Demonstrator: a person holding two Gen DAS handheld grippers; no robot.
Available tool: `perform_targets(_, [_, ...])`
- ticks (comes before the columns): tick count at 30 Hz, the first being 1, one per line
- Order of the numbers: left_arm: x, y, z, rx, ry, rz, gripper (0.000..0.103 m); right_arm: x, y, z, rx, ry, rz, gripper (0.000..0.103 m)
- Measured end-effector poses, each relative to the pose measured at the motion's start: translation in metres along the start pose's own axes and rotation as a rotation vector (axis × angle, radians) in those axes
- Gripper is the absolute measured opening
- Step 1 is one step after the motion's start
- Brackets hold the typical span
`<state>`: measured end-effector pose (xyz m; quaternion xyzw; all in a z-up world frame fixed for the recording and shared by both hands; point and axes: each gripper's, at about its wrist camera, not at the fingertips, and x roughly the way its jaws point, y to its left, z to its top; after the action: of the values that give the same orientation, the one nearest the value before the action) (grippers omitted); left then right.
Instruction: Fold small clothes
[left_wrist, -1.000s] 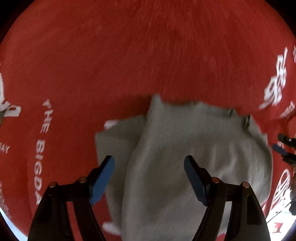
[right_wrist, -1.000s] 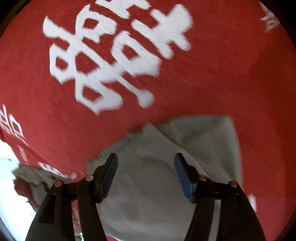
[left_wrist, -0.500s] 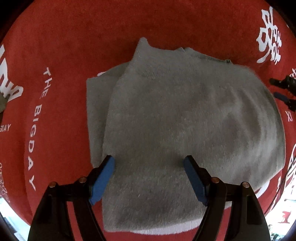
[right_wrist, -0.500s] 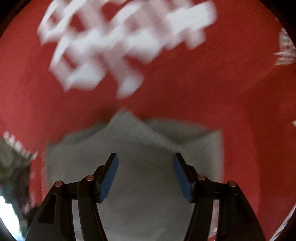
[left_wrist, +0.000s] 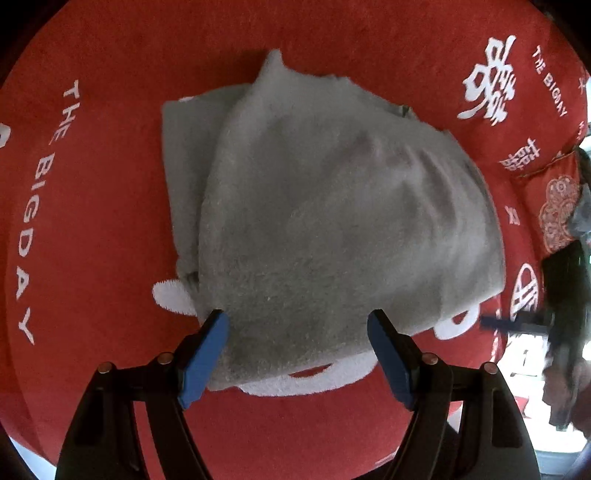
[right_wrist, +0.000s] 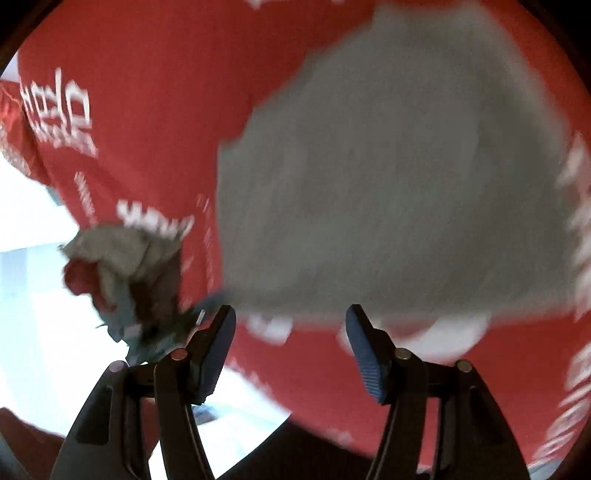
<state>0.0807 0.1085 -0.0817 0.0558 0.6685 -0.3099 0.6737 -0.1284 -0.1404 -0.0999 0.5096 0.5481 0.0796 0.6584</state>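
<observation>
A grey knitted garment (left_wrist: 325, 221) lies folded in layers on the red cloth (left_wrist: 92, 240) printed with white letters. My left gripper (left_wrist: 297, 328) is open and empty, its blue pads just above the garment's near edge. In the right wrist view the same grey garment (right_wrist: 388, 184) is blurred and fills the upper right. My right gripper (right_wrist: 290, 325) is open and empty, near the garment's near edge. The right gripper also shows at the right edge of the left wrist view (left_wrist: 509, 323).
A crumpled pile of grey, red and teal clothes (right_wrist: 129, 280) lies at the left edge of the red cloth, close to my right gripper's left finger. Beyond the cloth's edge is a bright white floor (right_wrist: 33, 295). A red patterned cushion (left_wrist: 554, 206) sits at the right.
Both grippers have pulled back and up from the grey garment, so more of it shows. The right view has swung left and is blurred; the clothes pile has come into view.
</observation>
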Motion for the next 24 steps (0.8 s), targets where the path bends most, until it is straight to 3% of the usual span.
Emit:
perform_targets(5, [-0.006, 0.012, -0.008, -0.061, -0.017, 0.032, 0.078, 0.042, -0.021, -0.018, 0.143, 0.023, 0.058, 0.066])
perform_targets(10, [-0.004, 0.025, -0.014, -0.106, -0.005, 0.042, 0.078, 0.065, -0.016, -0.005, 0.163, 0.019, 0.081, 0.066])
perform_targets(11, [-0.004, 0.026, -0.014, -0.109, -0.009, 0.037, 0.07, 0.061, -0.016, -0.002, 0.162, 0.021, 0.078, 0.066])
perform_targets(12, [-0.003, 0.026, -0.013, -0.106, -0.012, 0.029, 0.055, 0.059, -0.017, 0.0, 0.162, 0.021, 0.074, 0.066])
perform_targets(13, [-0.003, 0.024, -0.012, -0.1, -0.009, 0.022, 0.049, 0.058, -0.017, 0.002, 0.164, 0.018, 0.071, 0.066])
perform_targets(15, [-0.001, 0.021, -0.011, -0.085, -0.006, 0.016, 0.021, 0.055, -0.017, 0.004, 0.179, 0.006, 0.073, 0.066])
perform_targets(16, [0.002, 0.02, -0.01, -0.084, 0.002, 0.007, 0.013, 0.056, -0.019, 0.005, 0.2, -0.003, 0.078, 0.066])
perform_targets(17, [0.003, 0.019, -0.009, -0.084, 0.012, 0.003, 0.007, 0.059, -0.019, 0.006, 0.221, -0.01, 0.086, 0.059])
perform_targets(18, [0.002, 0.018, -0.009, -0.074, 0.01, 0.013, 0.007, 0.059, -0.021, 0.007, 0.24, -0.022, 0.089, 0.029])
perform_targets(19, [0.0, 0.016, -0.01, -0.063, 0.004, 0.029, 0.007, 0.058, -0.02, 0.007, 0.245, -0.032, 0.066, 0.011])
perform_targets(20, [-0.003, 0.016, -0.013, -0.045, -0.001, 0.049, 0.007, 0.057, -0.018, 0.007, 0.235, -0.038, 0.059, 0.007])
perform_targets(24, [0.003, 0.028, -0.029, -0.038, 0.038, 0.121, 0.007, 0.054, -0.004, -0.002, 0.121, -0.014, 0.006, 0.006])
